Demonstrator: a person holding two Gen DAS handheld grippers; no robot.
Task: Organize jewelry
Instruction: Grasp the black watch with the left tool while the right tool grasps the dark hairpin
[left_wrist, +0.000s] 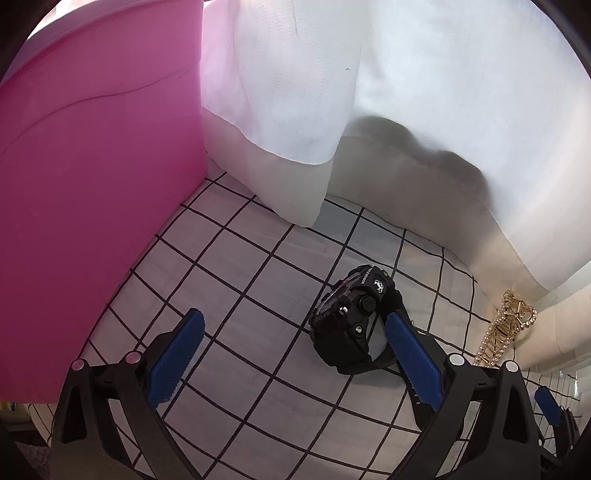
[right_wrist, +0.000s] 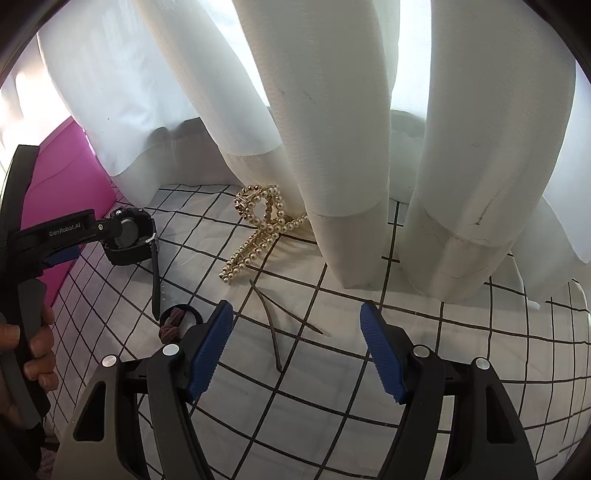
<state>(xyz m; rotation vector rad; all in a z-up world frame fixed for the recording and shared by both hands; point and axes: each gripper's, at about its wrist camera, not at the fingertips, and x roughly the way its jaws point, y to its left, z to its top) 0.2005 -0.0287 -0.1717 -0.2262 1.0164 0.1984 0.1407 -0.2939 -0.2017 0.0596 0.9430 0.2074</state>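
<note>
A black sport watch lies on its side on the grid-patterned cloth. My left gripper is open around it. The watch sits close against the right blue pad, far from the left pad. In the right wrist view the same watch shows at the left, with the left gripper on it. A gold pearl hair clip lies by the curtain. My right gripper is open and empty above a thin dark V-shaped hairpin. A braided hair tie lies beside its left finger.
A pink box stands at the left, close to the watch. White curtains hang down onto the cloth along the back. The gold clip is at the right edge of the left wrist view. A person's hand holds the left gripper's handle.
</note>
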